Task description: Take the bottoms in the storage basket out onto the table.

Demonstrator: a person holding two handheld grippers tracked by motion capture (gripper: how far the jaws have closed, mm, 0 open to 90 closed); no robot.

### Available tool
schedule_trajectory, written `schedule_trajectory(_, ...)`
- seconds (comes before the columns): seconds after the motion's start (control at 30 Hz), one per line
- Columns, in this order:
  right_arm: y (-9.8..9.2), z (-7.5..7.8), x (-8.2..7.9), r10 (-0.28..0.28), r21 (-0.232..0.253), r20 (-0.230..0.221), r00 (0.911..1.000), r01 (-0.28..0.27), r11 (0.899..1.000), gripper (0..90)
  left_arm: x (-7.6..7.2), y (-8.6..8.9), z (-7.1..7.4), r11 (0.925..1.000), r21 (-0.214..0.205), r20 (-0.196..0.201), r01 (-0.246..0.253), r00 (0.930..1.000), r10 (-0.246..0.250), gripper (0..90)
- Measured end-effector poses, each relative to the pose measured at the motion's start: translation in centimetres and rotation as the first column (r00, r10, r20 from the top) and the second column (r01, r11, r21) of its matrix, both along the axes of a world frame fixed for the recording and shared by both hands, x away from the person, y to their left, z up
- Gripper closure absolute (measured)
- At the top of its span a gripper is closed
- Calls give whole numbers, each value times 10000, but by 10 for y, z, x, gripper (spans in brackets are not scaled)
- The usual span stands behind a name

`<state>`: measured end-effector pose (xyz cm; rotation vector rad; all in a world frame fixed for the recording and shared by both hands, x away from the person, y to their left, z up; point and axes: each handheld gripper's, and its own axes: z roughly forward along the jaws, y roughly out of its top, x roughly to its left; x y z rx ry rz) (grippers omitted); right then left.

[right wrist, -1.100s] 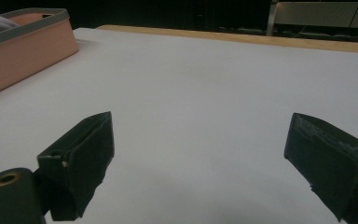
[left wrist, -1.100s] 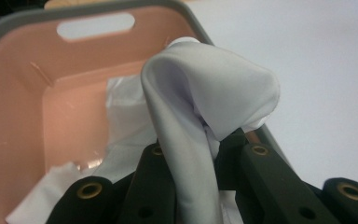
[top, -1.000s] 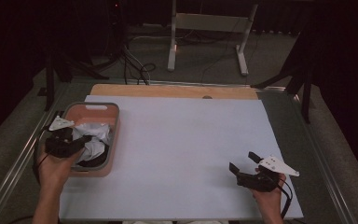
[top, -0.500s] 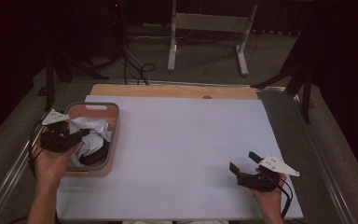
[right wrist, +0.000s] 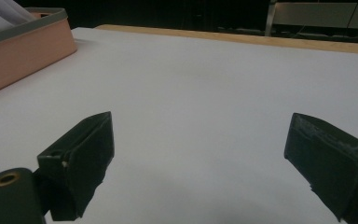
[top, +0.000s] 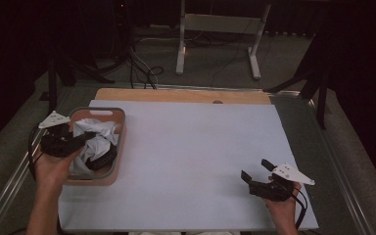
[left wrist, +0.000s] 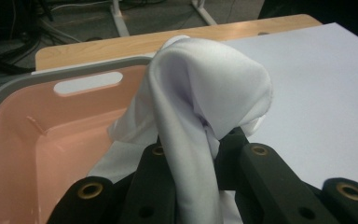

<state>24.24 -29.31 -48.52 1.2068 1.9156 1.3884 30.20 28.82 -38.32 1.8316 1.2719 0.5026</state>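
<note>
White cloth [left wrist: 200, 107] is bunching up between the jaws of the left gripper [left wrist: 193, 149], which is clamping a fold of it above a salmon-pink basket [left wrist: 51, 135] with a grey rim. In the high view, the basket [top: 121, 142] is sitting at the left edge of a pale sheet [top: 196, 156] covering the table, and the left gripper [top: 78, 142] is reaching in from its left side. More white cloth and a dark item [top: 102, 159], too dim to identify, are lying crumpled inside the basket.

Near the front right corner of the sheet, the right gripper [top: 257, 170] is waiting in the person's right hand [top: 281, 208]. In its own view its jaws are standing wide apart with nothing between them.

Several things could go wrong from here. The pinch is catching only a narrow fold, so the cloth may slip free as it is lifting. The hanging part may also be snagging the other items and dragging them over the rim, or tugging the light basket across the sheet.
</note>
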Motion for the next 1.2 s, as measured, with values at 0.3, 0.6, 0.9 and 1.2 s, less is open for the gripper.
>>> schedule_trajectory(0.3,0,0,0,27,4,-9,10000,-27,10000,82,2,-5,5,9996,-161,138,236,9996,-234,818)
schedule_trajectory(0.6,0,0,0,28,12,3,10000,-28,10000,82,6,-14,9,9988,-169,224,470,9987,-466,818)
schedule_trajectory(0.9,-1,0,0,57,-12,9,10000,-57,10000,82,11,-24,16,9974,-92,316,718,9969,-715,818)
schedule_trajectory(1.2,0,0,0,58,-21,8,10000,-58,10000,82,16,-35,19,9957,-130,403,920,9950,-914,818)
